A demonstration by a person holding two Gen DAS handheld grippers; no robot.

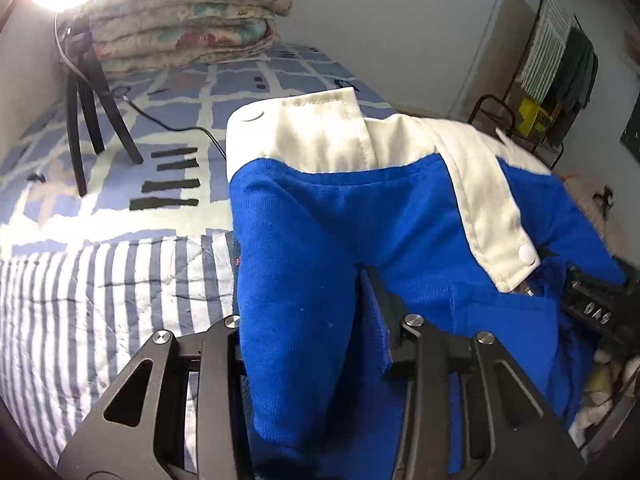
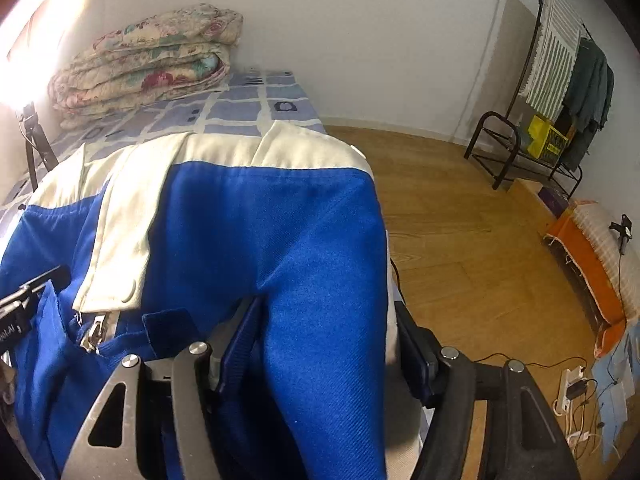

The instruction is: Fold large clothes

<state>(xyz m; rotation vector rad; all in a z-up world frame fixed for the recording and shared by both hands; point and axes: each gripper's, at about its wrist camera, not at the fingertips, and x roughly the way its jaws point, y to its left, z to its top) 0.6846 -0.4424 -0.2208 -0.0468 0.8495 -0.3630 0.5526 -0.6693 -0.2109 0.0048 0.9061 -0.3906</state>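
One blue and white jacket point(image 1: 320, 216) is held up over a bed point(image 1: 120, 264), filling the middle of both wrist views. Two grippers hold it. The left gripper point(image 1: 304, 320) has its two black fingers set apart with a thick fold of blue cloth bunched between them; the cloth hides the fingertips, so how tightly it pinches cannot be told for sure. The right gripper point(image 2: 324, 340) likewise straddles a blue fold of the jacket point(image 2: 248, 232), fingers parted around it, tips mostly buried.

Two white snap buttons show on the jacket's white placket in the left view, and one metal zipper pull point(image 2: 94, 330) in the right view.

Beyond the jacket, one folded floral quilt point(image 1: 184, 16) lies at the far end of the bed, and one black tripod point(image 1: 90, 92) stands on the bed with a cable trailing from it. Right of the jacket, one clothes rack point(image 2: 560, 80) stands on the wood floor point(image 2: 460, 216), carrying a striped cloth and a dark garment. Glare whites out the upper left corner.
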